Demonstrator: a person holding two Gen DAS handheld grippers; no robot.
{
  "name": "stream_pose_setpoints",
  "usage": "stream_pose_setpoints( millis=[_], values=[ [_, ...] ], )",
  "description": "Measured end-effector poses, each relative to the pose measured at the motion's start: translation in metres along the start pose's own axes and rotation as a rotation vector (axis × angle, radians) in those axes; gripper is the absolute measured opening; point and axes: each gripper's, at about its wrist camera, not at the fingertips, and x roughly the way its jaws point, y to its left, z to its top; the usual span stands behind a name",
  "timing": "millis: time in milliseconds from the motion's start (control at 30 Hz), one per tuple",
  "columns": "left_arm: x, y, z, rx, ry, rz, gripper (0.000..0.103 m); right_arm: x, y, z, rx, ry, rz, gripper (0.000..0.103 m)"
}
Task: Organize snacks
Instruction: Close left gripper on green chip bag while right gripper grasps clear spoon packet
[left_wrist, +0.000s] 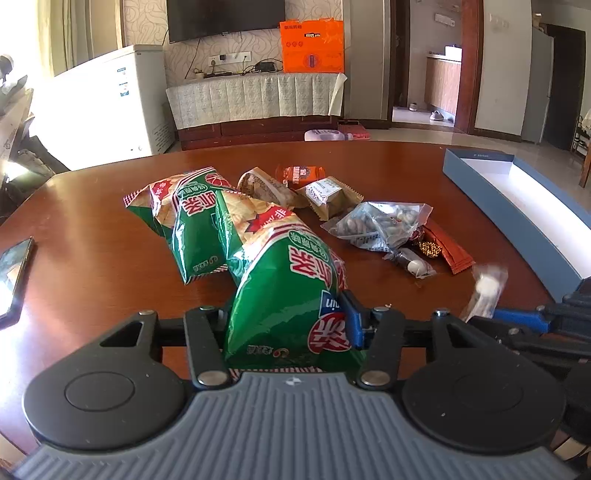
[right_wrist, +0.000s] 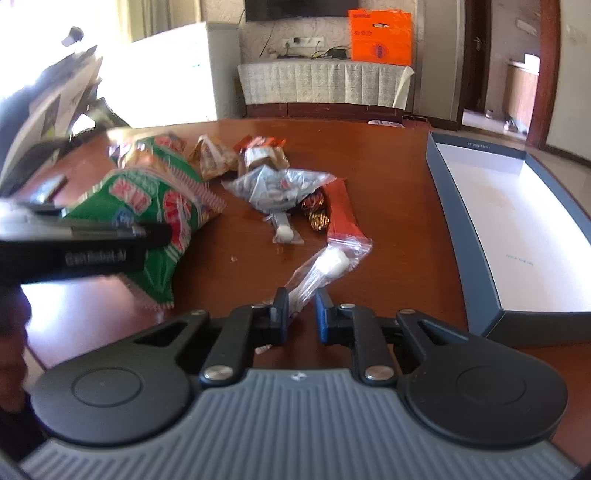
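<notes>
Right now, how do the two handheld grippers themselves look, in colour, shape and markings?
The left gripper and the right gripper look alike: black linkage arms with silver pivot screws, two round black discs, a ribbed grey base and blue finger pads. The right wrist view shows blurred white lettering on the left one's side.

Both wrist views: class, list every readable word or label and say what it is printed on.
"GenRobot.AI", blurred: black side of the left gripper, right wrist view.
Green crinkled snack bag: large Chinese print, upside down, unread.
Blue-walled cardboard box rim, orange carton: too small.
</notes>
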Motion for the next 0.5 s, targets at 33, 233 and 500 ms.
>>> stream_pose_setpoints(
  millis=[33,233,500],
  values=[
    [0.0,0.0,0.0,-0.003,0.002,0.0,0.058,0.0,-0.001,0.0,0.014,-0.003,-0.003,0.019],
    [0.005,0.007,-0.001,-0.059,0.05,0.004,0.077,0.001,-0.009,0.004,0.167,-0.01,-0.048,0.052],
    [0.009,0.009,-0.002,-0.051,0.054,-0.019,0.067,0.022,0.017,0.011,0.048,-0.026,-0.16,0.055]
  ],
)
